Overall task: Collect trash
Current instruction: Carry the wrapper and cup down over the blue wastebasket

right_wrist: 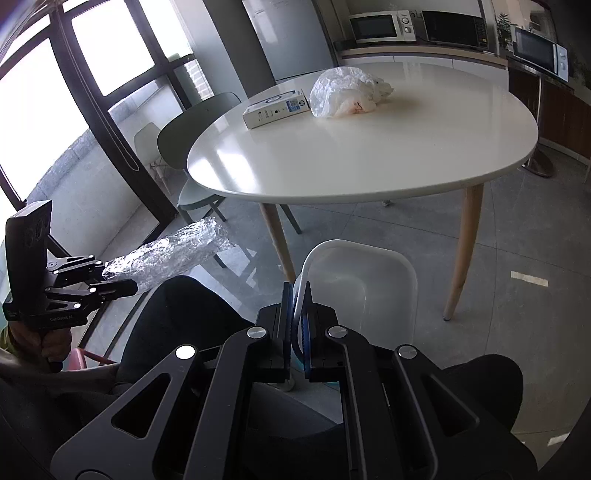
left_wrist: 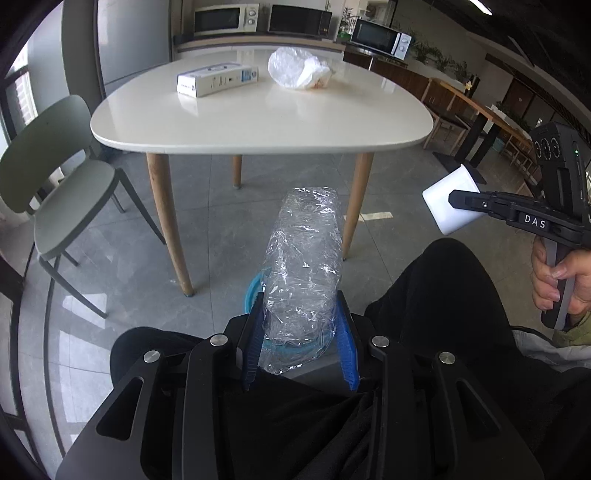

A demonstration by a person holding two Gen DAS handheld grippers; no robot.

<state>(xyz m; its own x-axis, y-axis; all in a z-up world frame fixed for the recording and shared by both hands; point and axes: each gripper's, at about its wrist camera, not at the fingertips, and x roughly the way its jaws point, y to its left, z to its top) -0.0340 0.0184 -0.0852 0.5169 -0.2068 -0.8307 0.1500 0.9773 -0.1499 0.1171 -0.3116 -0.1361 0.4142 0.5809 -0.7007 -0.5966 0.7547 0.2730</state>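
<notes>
1. Left gripper (left_wrist: pixel 301 341): blue pads clenched on a crumpled clear plastic bottle (left_wrist: pixel 303 266), which sticks out forward past the fingertips. Seen from the right wrist view, the same bottle (right_wrist: pixel 166 258) juts out of the jaws over a black-trousered knee (right_wrist: pixel 177 314).
2. Right gripper (right_wrist: pixel 297 325): jaws pressed nearly together, pinching the rim of a white plastic container (right_wrist: pixel 365 284). The container hangs ahead of the fingers, open side towards the camera. In the left wrist view it shows as a white block (left_wrist: pixel 452 201) at the gripper tip, with a hand (left_wrist: pixel 557 277) on the handle.
3. White table (left_wrist: pixel 258 122) with wooden legs stands beyond both grippers. On it: a white carton (left_wrist: pixel 216 79) and a crumpled plastic bag (left_wrist: pixel 297 68), just beside each other, both untouched.
4. A blue rim (left_wrist: pixel 253 291) shows on the floor behind the bottle; cannot tell what it belongs to.
5. Green chair (left_wrist: pixel 62 192) left of the table. Microwaves (left_wrist: pixel 225 18) on the far counter.
</notes>
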